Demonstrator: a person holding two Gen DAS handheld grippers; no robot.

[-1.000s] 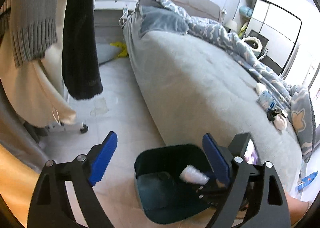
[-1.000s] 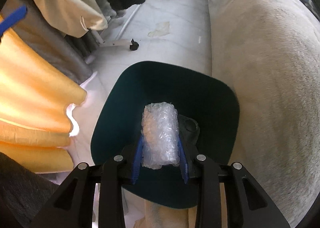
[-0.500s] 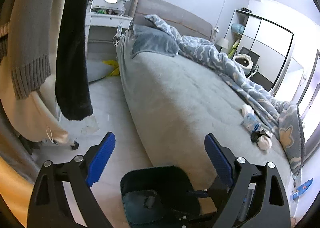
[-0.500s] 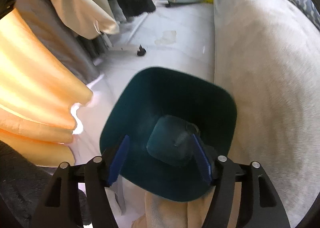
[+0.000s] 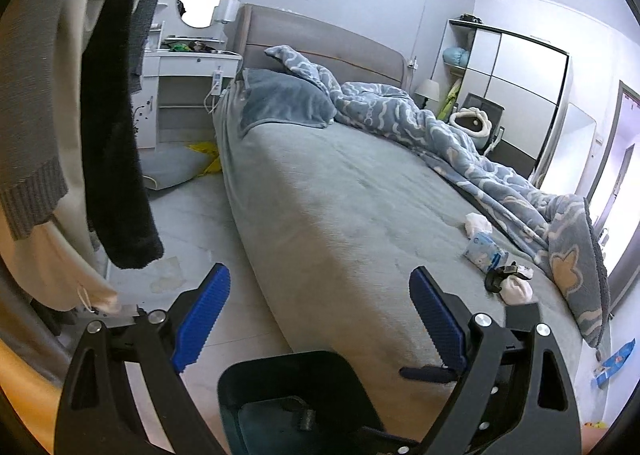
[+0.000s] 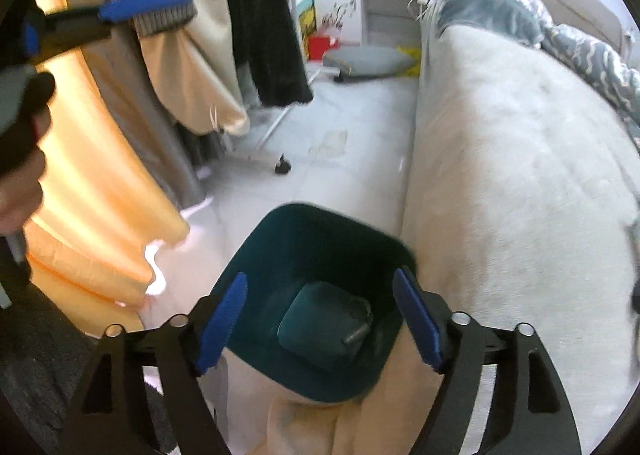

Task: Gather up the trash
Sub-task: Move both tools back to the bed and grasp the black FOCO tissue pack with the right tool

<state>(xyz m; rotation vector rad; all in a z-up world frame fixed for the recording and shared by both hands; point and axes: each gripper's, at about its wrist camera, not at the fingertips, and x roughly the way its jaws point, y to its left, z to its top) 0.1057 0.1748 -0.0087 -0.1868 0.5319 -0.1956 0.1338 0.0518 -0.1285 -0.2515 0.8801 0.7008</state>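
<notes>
bin (image 6: 320,251) on floor (image 6: 352,175) beside bed (image 6: 520,175), dark item inside (blurred) | right gripper (image 6: 320,325) above bin, fingers opening, nothing between | left gripper (image 5: 320,319) fingers wide apart, empty | trash (image 5: 484,251) on bed

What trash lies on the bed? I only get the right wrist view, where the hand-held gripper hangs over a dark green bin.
Observer: The left wrist view shows a crumpled white tissue on the sheet beside the blue blanket.
Operator: Anything next to it?
Observer: A blue packet, and nearer the camera a black item with white wads.
Operator: Anything elsewhere?
Observer: A blue wrapper lies on the floor past the far side of the bed.
</notes>
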